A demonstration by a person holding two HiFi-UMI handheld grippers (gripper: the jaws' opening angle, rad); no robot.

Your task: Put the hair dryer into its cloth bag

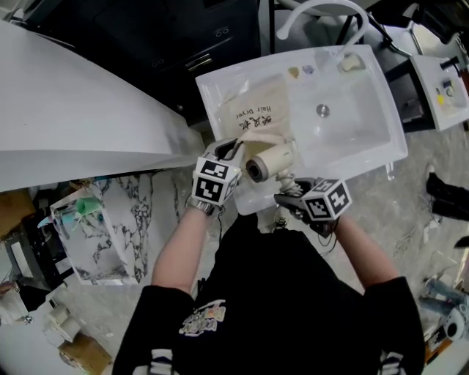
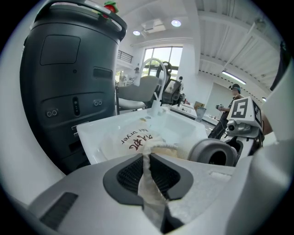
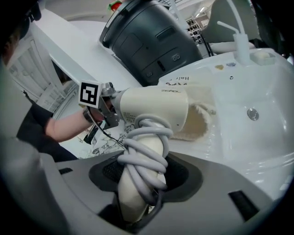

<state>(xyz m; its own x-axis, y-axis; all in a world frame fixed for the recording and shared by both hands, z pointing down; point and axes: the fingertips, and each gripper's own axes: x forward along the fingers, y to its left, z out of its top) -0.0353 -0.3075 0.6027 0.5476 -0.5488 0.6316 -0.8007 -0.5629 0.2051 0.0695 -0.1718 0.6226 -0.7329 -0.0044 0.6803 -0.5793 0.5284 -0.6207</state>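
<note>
A beige cloth bag (image 1: 253,113) printed "Hair Dryer" lies flat on the left shelf of a white sink (image 1: 381,110). My left gripper (image 1: 233,149) is shut on the near edge of the bag's mouth, and a fold of cloth (image 2: 148,174) is pinched between its pads. My right gripper (image 1: 287,193) is shut on the handle of a cream hair dryer (image 1: 270,162), which has a grey cord (image 3: 143,158) wound round it. The dryer's barrel (image 3: 154,108) lies level, its nose at the bag's open mouth (image 3: 196,121). In the left gripper view the dryer's rear end (image 2: 212,152) shows just right of the bag (image 2: 133,140).
A white faucet (image 1: 322,11) arches over the basin, with the drain (image 1: 322,110) in its floor. A tall dark machine (image 2: 69,82) stands left of the sink. A white counter (image 1: 66,110) runs along the left, and a marble-patterned bin (image 1: 110,227) sits on the floor.
</note>
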